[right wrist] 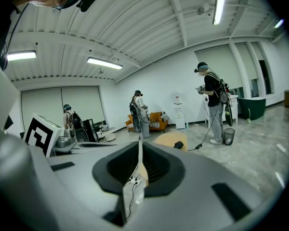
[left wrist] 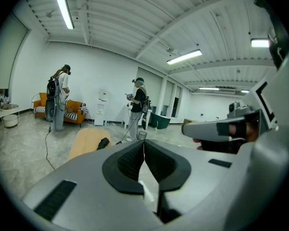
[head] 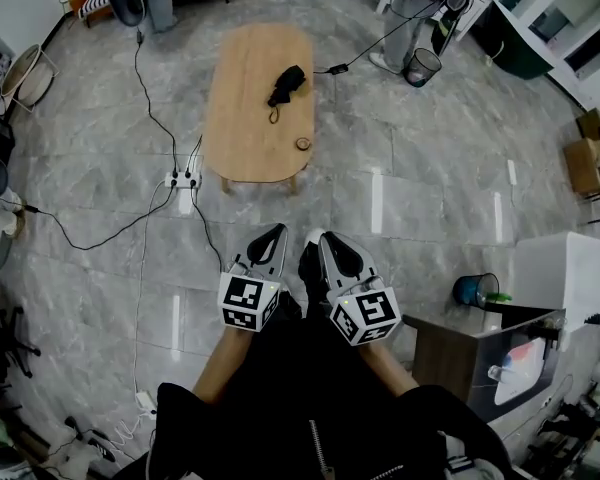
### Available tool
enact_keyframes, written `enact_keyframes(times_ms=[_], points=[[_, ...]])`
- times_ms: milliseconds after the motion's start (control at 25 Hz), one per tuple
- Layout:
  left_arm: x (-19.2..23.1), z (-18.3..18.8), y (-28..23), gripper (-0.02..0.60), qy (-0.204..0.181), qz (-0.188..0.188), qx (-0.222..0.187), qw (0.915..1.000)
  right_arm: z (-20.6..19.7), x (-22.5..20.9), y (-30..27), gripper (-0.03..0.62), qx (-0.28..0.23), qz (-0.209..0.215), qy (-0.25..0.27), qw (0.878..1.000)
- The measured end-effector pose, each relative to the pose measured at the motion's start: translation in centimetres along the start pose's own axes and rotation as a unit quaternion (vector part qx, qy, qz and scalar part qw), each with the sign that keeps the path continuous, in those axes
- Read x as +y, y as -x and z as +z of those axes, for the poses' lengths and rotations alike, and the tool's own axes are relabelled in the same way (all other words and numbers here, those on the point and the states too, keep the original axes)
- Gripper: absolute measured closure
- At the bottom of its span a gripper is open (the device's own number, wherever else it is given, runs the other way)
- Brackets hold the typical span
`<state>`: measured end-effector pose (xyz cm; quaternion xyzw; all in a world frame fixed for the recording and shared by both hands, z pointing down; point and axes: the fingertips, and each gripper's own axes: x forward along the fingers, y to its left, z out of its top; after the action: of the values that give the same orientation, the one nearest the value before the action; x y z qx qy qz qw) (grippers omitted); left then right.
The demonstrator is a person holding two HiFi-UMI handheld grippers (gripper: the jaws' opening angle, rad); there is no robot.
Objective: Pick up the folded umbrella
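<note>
A black folded umbrella (head: 286,85) lies on the oval wooden table (head: 240,128) far ahead across the floor; it also shows small as the umbrella (left wrist: 103,143) in the left gripper view and the umbrella (right wrist: 178,145) in the right gripper view. My left gripper (head: 277,233) and right gripper (head: 317,238) are held side by side close to my body, well short of the table. Both are shut with nothing between the jaws, tips meeting in the left gripper (left wrist: 144,142) and right gripper (right wrist: 140,139) views.
A small round object (head: 303,144) sits near the table's front edge. A power strip (head: 183,179) and cables (head: 140,218) lie on the grey tiled floor left of the table. Two people stand beyond the table, with a wire bin (head: 422,66). A cabinet (head: 480,353) stands at my right.
</note>
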<state>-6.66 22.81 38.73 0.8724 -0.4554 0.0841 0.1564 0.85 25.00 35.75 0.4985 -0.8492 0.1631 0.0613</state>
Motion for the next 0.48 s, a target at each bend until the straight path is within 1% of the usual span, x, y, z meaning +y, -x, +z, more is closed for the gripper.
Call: enact_keyframes(times_ms=[280,480], points=[[1.1,0.5,-2.1,0.566,0.001,0.004,0.01,0.9999,0.5,-1.4,-2.1,0.576,0.004,0.004,-0.009,1.0],[2.3,0.9,-4.5,0.566,0.002,0.009,0.019,0.9998,1.1,-3.3,-4.4,0.576,0.007,0.008,-0.017,1.0]])
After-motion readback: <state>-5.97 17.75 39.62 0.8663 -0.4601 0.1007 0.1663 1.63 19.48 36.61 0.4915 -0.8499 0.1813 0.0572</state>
